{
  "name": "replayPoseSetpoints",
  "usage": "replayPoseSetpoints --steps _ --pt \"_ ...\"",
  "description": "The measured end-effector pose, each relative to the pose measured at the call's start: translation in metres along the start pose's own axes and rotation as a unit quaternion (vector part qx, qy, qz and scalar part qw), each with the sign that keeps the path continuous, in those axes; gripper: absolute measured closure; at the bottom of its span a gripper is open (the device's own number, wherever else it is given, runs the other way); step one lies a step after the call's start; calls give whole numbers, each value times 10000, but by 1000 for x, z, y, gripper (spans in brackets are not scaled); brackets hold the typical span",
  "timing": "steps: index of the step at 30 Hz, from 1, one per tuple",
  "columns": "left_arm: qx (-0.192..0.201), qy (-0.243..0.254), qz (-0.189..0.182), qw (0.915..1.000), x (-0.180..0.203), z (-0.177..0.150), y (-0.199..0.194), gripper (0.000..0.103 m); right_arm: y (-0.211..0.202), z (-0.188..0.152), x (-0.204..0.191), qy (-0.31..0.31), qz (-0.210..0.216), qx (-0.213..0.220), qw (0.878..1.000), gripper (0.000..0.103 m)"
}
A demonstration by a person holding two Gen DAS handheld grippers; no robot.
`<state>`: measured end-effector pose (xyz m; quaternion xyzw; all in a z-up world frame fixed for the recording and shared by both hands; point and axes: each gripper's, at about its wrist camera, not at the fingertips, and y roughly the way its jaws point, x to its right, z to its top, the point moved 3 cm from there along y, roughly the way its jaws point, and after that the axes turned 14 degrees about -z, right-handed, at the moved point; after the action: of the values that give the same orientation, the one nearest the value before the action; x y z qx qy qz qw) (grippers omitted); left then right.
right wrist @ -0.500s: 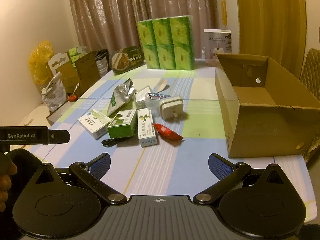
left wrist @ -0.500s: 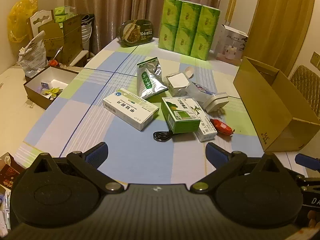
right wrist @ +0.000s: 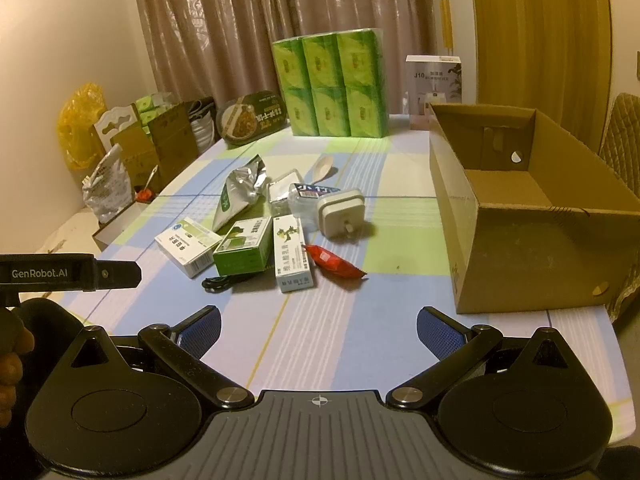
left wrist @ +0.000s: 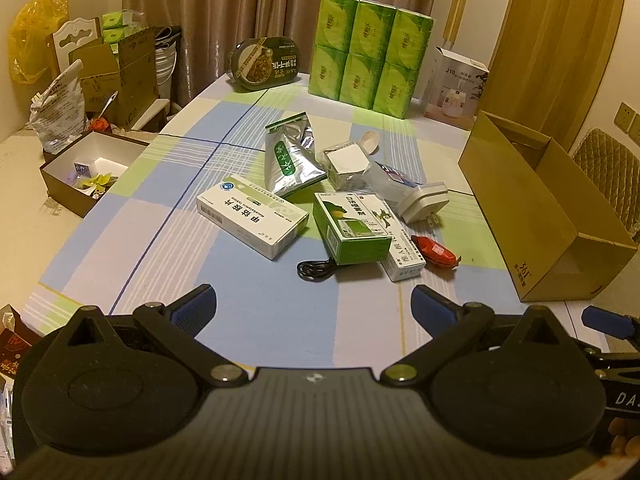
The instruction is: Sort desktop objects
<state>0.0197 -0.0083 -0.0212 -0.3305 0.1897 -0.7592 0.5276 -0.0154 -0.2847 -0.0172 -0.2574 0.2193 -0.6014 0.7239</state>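
Both grippers, left [left wrist: 314, 302] and right [right wrist: 319, 326], hang wide open and empty over the surface's near edge, the clutter sits mid-surface, and the red packet [right wrist: 334, 265] lies straight ahead of the right one, pointing toward the box [right wrist: 520, 240].

- Table [right wrist: 320, 340]: items clustered mid-table; cardboard box [right wrist: 520, 240] to their right, well apart.
- Wide medicine box [left wrist: 252, 216] leftmost; foil pouch [left wrist: 290, 160] behind it.
- Second box [left wrist: 352, 226] overlaps narrow box [left wrist: 404, 256]; cable [left wrist: 316, 269] before them.
- Snack packet [left wrist: 434, 250] right of narrow box; plug adapter [left wrist: 424, 202] behind.
- Tissue packs [left wrist: 368, 52] at far edge.
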Motion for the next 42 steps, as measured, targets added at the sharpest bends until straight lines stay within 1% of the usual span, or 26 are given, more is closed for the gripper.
replayPoseSetpoints --steps 30,33,37,42 --pt "-64 -68 -7 10000 -3 -4 4 1 5 -5 1 -24 9 -54 10000 2" --pt "-63 -84 -5 9999 -4 -5 4 1 4 -5 1 22 -16 3 10000 2" --pt "-65 -86 -6 9999 -4 -5 3 1 2 -2 4 91 64 59 9999 2" --pt "-67 -81 0 9999 -6 -5 3 1 2 0 3 -73 44 136 9999 2"
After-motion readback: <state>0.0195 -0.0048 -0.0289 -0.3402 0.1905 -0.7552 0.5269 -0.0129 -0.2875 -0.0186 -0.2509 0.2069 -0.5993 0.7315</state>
